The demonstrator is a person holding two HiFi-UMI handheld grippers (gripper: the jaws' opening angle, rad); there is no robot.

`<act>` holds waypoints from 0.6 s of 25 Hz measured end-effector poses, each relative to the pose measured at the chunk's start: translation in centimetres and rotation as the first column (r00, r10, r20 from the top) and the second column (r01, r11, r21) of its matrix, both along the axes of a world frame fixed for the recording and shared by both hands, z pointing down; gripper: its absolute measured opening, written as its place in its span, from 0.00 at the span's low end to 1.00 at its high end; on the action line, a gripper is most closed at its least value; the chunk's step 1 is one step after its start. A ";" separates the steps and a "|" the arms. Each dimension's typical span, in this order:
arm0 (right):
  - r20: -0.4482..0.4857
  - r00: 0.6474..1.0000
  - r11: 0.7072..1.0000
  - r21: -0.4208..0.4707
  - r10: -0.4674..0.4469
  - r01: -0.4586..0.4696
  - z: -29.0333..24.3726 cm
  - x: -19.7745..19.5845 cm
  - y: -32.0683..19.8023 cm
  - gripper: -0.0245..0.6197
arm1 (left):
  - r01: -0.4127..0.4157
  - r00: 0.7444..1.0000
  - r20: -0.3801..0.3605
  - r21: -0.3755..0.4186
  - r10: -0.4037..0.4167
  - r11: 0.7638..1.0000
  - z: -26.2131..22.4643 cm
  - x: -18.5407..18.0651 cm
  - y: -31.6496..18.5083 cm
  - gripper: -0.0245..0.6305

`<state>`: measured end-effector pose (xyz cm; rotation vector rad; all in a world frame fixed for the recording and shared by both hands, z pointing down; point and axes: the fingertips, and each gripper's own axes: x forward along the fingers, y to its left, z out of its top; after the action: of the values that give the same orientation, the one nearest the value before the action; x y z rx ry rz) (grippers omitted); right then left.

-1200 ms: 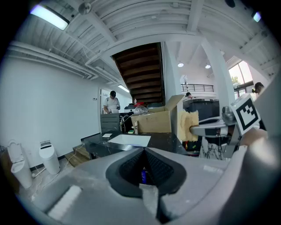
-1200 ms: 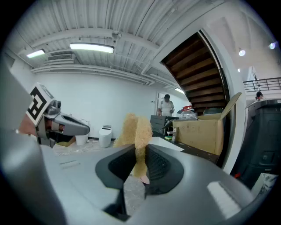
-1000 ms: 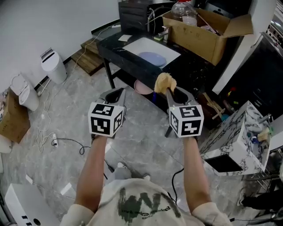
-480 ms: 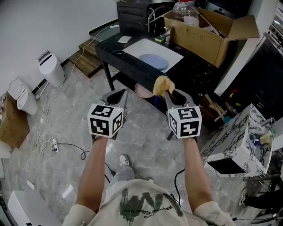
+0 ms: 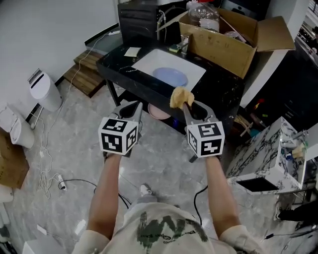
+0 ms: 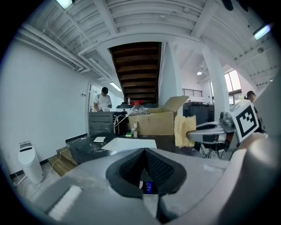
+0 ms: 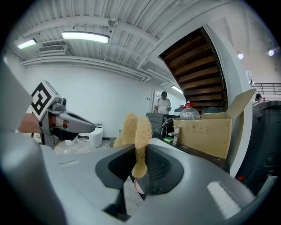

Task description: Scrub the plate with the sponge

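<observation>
A pale blue plate (image 5: 170, 77) lies on a white mat (image 5: 144, 63) on the black table (image 5: 121, 74) ahead of me. My right gripper (image 5: 185, 105) is shut on a yellow sponge (image 5: 180, 96), held in the air in front of the table's near edge, short of the plate. The sponge (image 7: 137, 132) sticks up between the jaws in the right gripper view. My left gripper (image 5: 130, 108) hovers beside it at the same height, shut with nothing in it. From the left gripper view the sponge (image 6: 184, 130) shows at the right and the mat (image 6: 129, 143) ahead.
An open cardboard box (image 5: 226, 37) with a plastic bottle (image 5: 201, 12) stands at the table's back right, a black unit (image 5: 139, 20) at its back left. A pink bowl (image 5: 159, 113) sits under the table. A white bin (image 5: 42, 89) and cables are on the floor left; a marbled box (image 5: 268, 154) right.
The table and plate have come nearer and shifted left in the head view. Both grippers keep the same pose, and the sponge stays clamped in the right one.
</observation>
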<state>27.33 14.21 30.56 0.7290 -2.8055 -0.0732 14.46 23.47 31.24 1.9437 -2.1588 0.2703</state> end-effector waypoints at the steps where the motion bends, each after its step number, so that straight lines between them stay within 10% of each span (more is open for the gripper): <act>1: -0.007 1.000 1.000 -0.001 0.009 -0.009 0.0 -0.8 -0.2 0.13 | -0.013 1.000 -0.003 -0.001 0.013 1.000 0.0 -0.8 -0.5 0.04; 15: -0.073 0.993 0.995 0.003 0.098 -0.098 0.8 -8.1 -1.4 0.14 | -0.097 0.994 -0.045 -0.018 0.096 0.995 1.1 -8.9 -3.3 0.04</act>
<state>19.23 12.81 31.33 0.8448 -2.6958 -0.0808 5.53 20.22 32.30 2.0261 -2.0309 0.2623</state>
